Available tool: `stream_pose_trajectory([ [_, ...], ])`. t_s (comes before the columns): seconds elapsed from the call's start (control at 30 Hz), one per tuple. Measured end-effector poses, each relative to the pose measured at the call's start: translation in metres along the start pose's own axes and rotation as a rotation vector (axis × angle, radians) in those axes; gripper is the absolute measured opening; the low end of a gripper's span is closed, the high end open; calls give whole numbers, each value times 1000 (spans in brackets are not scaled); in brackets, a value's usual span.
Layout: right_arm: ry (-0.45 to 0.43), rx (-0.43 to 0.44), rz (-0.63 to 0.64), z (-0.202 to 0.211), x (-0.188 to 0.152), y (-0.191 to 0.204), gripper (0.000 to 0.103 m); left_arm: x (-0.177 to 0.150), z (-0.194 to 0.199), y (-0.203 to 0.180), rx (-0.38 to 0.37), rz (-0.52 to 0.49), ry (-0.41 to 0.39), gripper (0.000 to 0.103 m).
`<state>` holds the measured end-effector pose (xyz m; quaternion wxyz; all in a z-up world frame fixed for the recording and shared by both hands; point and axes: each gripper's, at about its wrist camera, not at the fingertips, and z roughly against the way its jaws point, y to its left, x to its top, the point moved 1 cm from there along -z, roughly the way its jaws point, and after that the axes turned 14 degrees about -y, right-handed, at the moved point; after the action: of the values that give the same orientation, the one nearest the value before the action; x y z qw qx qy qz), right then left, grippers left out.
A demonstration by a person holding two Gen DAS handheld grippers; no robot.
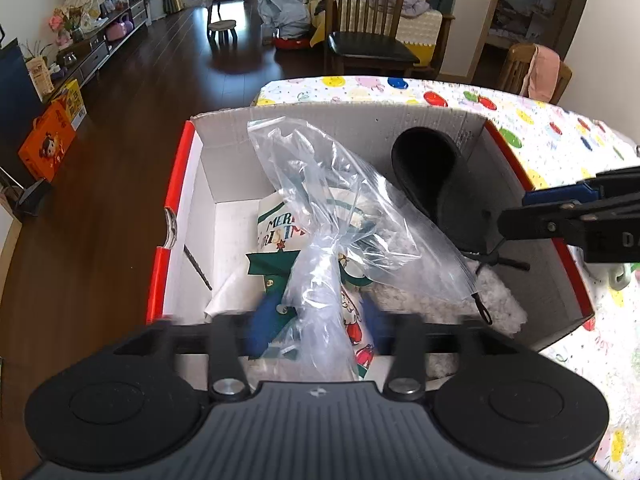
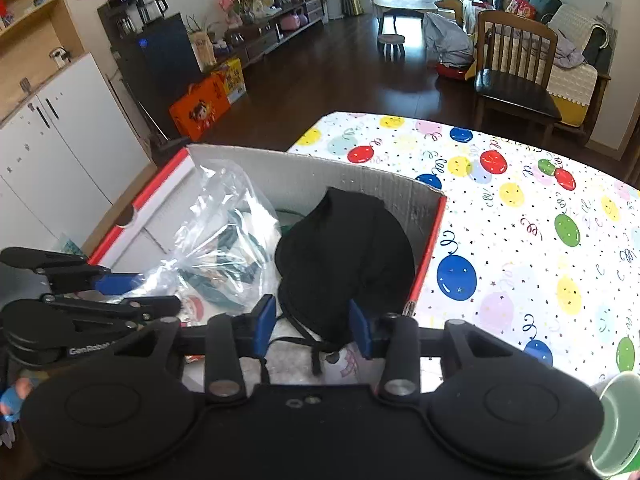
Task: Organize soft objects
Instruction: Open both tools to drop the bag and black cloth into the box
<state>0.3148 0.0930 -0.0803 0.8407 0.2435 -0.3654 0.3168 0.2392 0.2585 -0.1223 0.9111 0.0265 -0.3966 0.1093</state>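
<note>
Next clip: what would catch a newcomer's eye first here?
The open box with red edges, on the balloon-print cloth. Inside it a crinkled clear bag of Christmas fabric sits on the left and a black cap leans in the right corner. One claw straddles the bag.

Beyond the table (image 2: 520, 216), whose cloth bears balloons, we see a wooden chair (image 2: 516, 76); left of the chair lie an orange box (image 2: 200, 110) and a white cabinet (image 2: 68, 140).
</note>
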Motion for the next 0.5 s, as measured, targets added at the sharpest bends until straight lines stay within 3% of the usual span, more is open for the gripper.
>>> stream_pose_trajectory([
  [0.03,-5,5,-1,3,0,0,43,-1,1,1,0,6,-4,78],
  [0.5,-125,88,-8,75,3,1,70,-1,50,-12,-10,24,-136,79],
])
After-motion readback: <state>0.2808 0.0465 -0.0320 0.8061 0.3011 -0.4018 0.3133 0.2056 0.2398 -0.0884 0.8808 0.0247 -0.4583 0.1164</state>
